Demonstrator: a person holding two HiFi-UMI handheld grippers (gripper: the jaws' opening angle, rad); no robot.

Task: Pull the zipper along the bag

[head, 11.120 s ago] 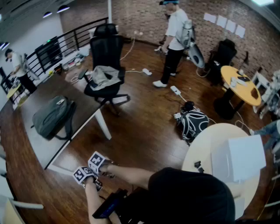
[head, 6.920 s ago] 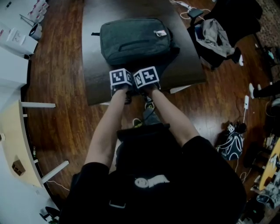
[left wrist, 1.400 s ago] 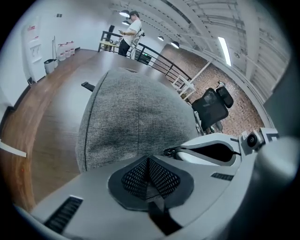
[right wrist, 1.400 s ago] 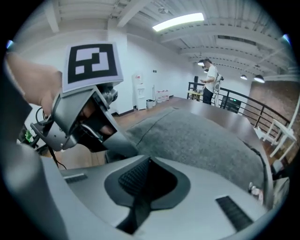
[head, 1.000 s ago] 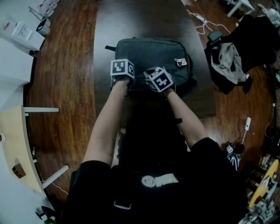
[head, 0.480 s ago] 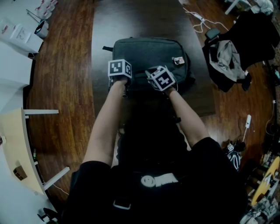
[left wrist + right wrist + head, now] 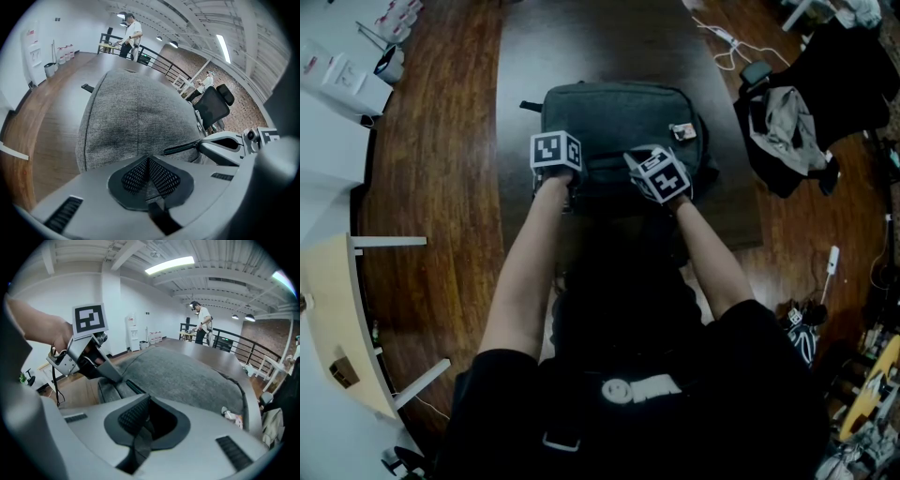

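A grey bag (image 7: 619, 112) lies flat on a dark table (image 7: 581, 37). My left gripper (image 7: 561, 161) is at the bag's near-left edge, its pads (image 7: 136, 176) closed together on a pinch of the grey fabric (image 7: 136, 112). My right gripper (image 7: 661, 176) is at the near edge further right, its jaws shut with the zipper pull hidden between them. A dark opened zipper line (image 7: 180, 148) runs from the left gripper to the right gripper's tips (image 7: 208, 146). In the right gripper view the same line (image 7: 133, 386) leads back to the left gripper (image 7: 117, 378).
An office chair with clothing draped on it (image 7: 787, 122) stands right of the table. A white table (image 7: 337, 309) is at the left, and cables (image 7: 722, 37) lie on the wooden floor. A person (image 7: 201, 324) stands at a far railing.
My right gripper has slid rightward along the bag's near edge, away from the left one. The left gripper has stayed put on the bag.
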